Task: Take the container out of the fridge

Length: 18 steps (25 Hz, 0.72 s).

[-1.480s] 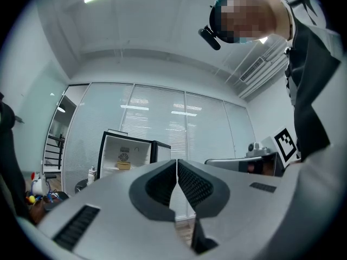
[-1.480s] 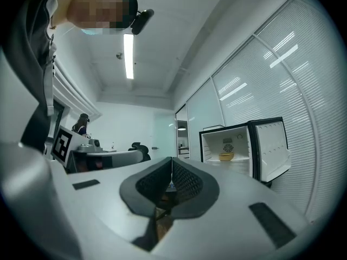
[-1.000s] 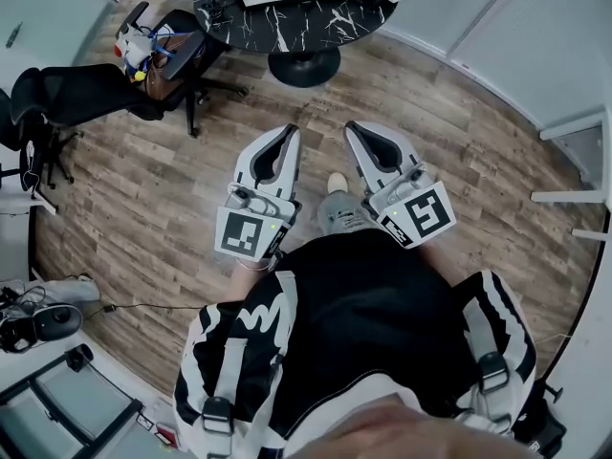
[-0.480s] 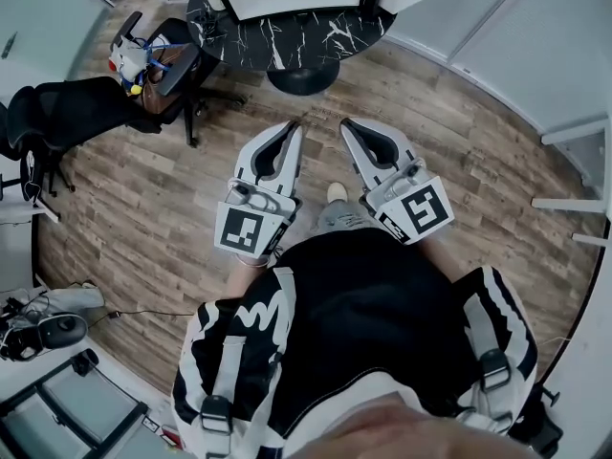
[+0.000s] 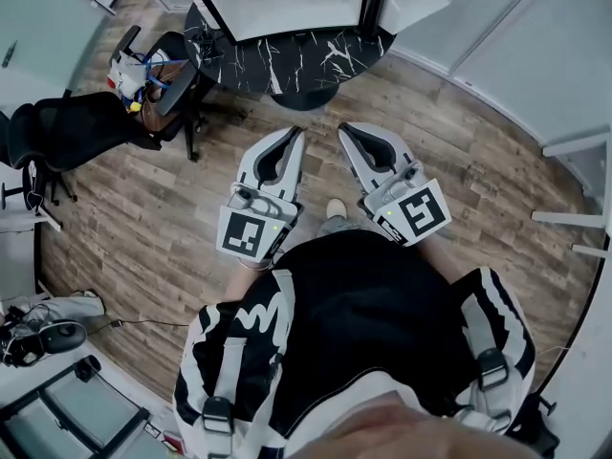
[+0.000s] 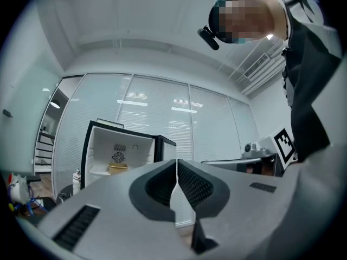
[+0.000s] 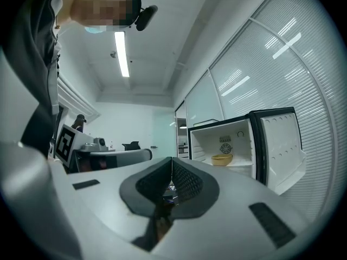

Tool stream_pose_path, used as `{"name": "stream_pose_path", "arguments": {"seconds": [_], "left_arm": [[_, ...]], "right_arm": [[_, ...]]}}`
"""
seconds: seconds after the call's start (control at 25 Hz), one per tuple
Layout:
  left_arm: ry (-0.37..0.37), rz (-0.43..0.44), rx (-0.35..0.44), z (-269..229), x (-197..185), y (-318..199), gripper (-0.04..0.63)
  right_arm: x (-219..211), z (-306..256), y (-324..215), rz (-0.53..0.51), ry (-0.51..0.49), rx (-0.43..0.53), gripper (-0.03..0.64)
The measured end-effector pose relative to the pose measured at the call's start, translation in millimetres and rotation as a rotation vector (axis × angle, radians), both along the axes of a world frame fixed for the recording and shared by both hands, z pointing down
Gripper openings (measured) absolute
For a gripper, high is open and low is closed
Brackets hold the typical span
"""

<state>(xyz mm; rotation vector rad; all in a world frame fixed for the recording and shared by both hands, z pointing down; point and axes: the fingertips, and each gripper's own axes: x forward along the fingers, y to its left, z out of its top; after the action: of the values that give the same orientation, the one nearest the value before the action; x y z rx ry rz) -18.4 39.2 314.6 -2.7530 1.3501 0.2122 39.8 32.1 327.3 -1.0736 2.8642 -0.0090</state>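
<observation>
Standing before a small black-framed fridge with a smooth white lining (image 7: 238,140), we hold the grey plastic left gripper (image 6: 176,162) and the matching right gripper (image 7: 172,159) side by side above the brown wood-plank floor (image 5: 143,208). The ribbed black jaws of both are closed together with nothing between them. The shallow yellow bowl-shaped container (image 7: 221,159) sits on the fridge shelf beneath a round vent, well apart from both grippers. The dimpled white fridge door (image 7: 279,145) hangs open on the right, and open floor lies between us and the round black white-veined marble table (image 5: 287,46) bearing the fridge. 1 black office chair (image 5: 86,113) stands well off to the left. The head view's top edge cuts off most of the fridge, and what the container holds cannot be made out.
</observation>
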Motion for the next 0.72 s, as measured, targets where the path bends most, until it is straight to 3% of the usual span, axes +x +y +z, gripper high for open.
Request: {"name": "stream_pose_path", "arguments": {"seconds": [0.36,0.72], "left_arm": [[0.016,-0.035,0.017,0.0,5.8,-43.8,0.015],[0.014,-0.054,0.009,7.5,9.4,-54.4,0.015]], "right_arm": [[1.8,0.8,-43.9,-0.046,0.021,0.020,0.011],[0.5,10.9,-53.5,-0.078,0.025,0.007,0.011]]}}
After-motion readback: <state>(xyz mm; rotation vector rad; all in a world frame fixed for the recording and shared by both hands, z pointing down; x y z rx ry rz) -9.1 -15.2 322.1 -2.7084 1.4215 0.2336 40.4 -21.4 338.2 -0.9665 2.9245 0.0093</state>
